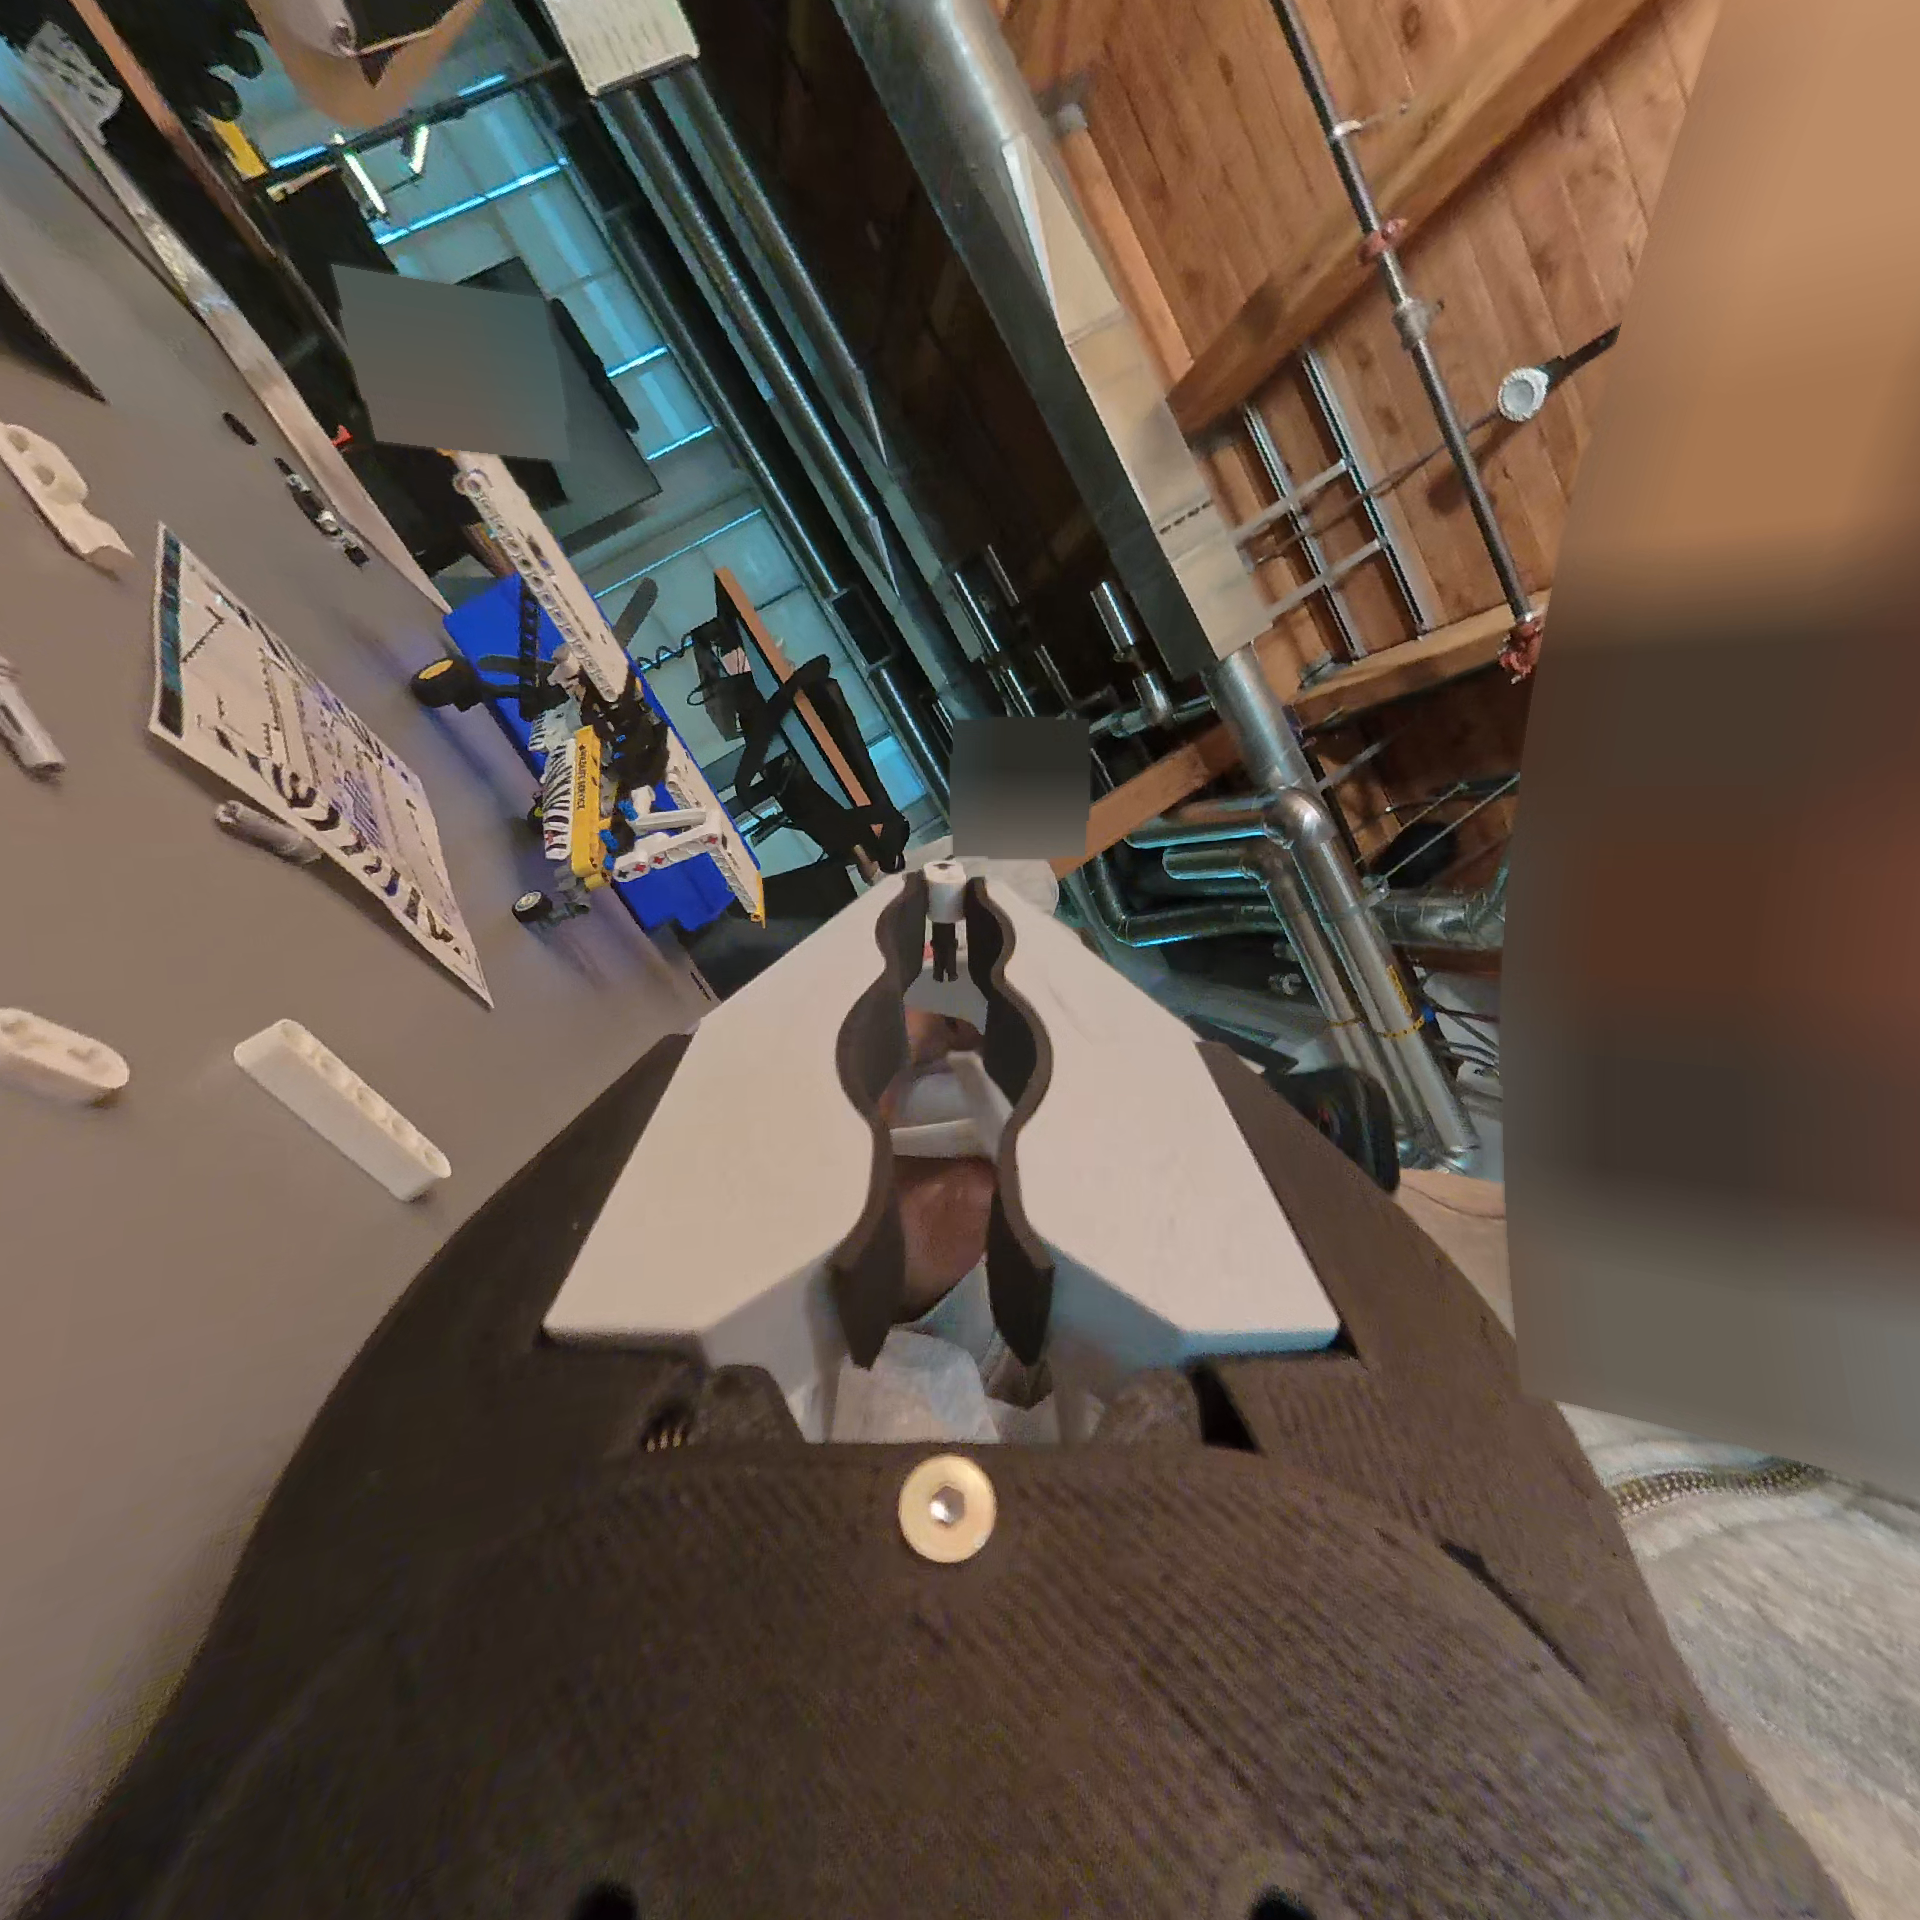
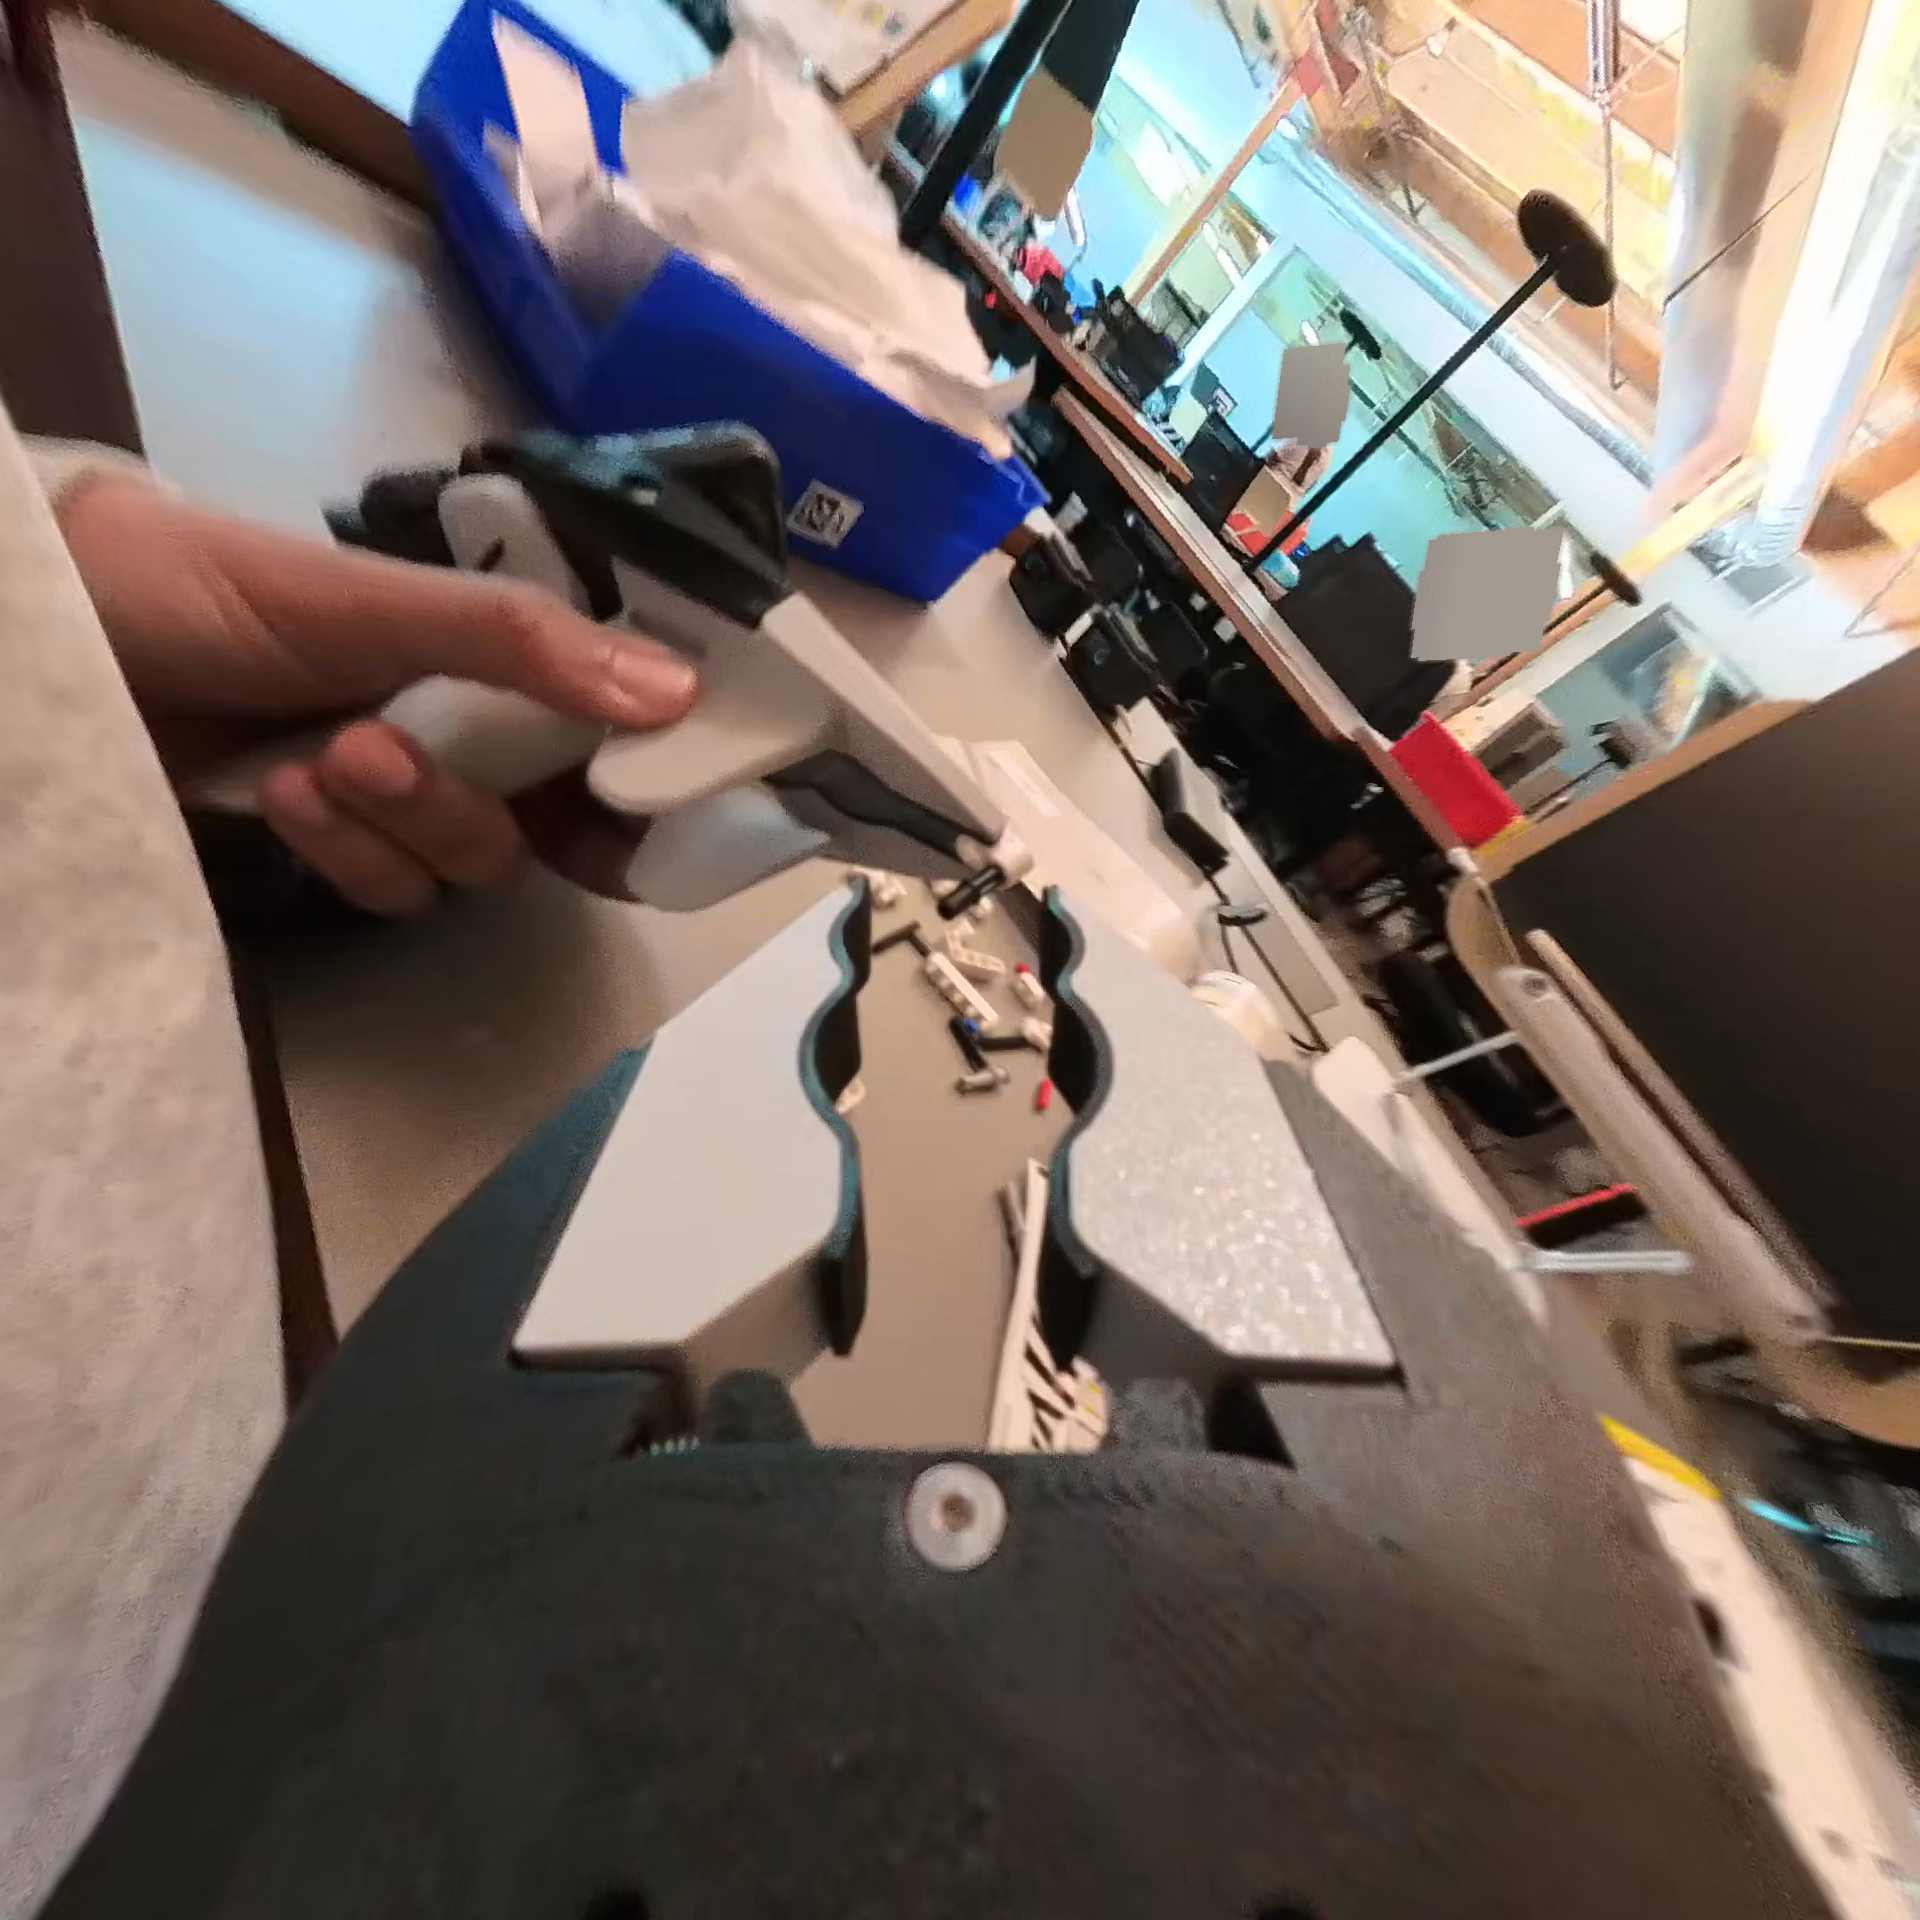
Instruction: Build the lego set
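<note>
Lego pin [image 1: 943,914] in left claw [image 1: 943,896]

The small loose bricks [image 2: 977,1013] scattered on the grey table [image 2: 914,1195] are too tiny to identify. Motion blurs the blue plastic bin [image 2: 727,353]. The white rounded beam [image 1: 52,1055] is cut by the left edge.

A wooden plank ceiling [image 1: 1278,208] with metal pipes [image 1: 1278,727] – desks [image 2: 1195,488] and bright windows [image 2: 1288,281] beyond the grey table [image 1: 156,935].
</note>
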A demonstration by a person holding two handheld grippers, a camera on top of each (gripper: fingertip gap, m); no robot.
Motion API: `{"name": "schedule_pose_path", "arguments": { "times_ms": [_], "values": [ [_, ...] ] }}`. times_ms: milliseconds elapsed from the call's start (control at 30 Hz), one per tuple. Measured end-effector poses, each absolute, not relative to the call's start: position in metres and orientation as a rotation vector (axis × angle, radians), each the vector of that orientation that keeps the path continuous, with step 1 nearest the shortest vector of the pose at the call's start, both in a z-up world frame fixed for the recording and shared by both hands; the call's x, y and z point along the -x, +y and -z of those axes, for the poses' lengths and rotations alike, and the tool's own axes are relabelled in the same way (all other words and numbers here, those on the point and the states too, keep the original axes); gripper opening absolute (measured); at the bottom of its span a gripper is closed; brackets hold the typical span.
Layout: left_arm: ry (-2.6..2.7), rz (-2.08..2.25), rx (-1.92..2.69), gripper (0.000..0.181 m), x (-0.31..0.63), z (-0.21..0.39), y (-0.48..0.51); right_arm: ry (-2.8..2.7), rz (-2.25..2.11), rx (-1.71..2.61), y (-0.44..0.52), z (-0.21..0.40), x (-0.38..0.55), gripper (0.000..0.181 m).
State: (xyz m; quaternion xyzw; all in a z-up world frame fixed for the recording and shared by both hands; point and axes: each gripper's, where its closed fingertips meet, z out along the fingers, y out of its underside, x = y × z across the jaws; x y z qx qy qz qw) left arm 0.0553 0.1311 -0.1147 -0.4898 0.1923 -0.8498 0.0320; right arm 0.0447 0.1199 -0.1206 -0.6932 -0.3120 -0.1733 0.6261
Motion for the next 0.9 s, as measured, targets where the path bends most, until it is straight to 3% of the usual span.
{"name": "schedule_pose_path", "arguments": {
  "times_ms": [100,267,400,500,600,733,900],
  "values": [
    [0.569,2.629,1.536,0.006,-0.056,0.116,0.132,-0.798,0.569,1.597,0.124,0.129,-0.048,0.027],
    [0.59,2.615,1.573,0.006,-0.058,0.119,0.128,-0.906,0.79,1.513,0.124,0.127,-0.045,0.006],
    [0.584,2.617,1.575,0.006,-0.058,0.12,0.129,-0.906,0.837,1.519,0.124,0.127,-0.048,0.003],
    [0.601,2.661,1.51,0.008,-0.056,0.115,0.127,-0.824,0.716,1.544,0.122,0.12,-0.05,0.001],
    [0.58,2.634,1.457,0.032,-0.056,0.111,0.131,-0.688,0.463,1.601,0.119,0.113,-0.053,0.0],
    [0.688,2.592,1.433,0.031,-0.058,0.111,0.123,-0.462,-0.016,1.636,0.116,0.102,-0.053,0.0],
    [0.617,2.522,1.382,0.019,-0.049,0.107,0.141,-0.294,-0.177,1.715,0.113,0.11,-0.086,0.0]
  ]
}}
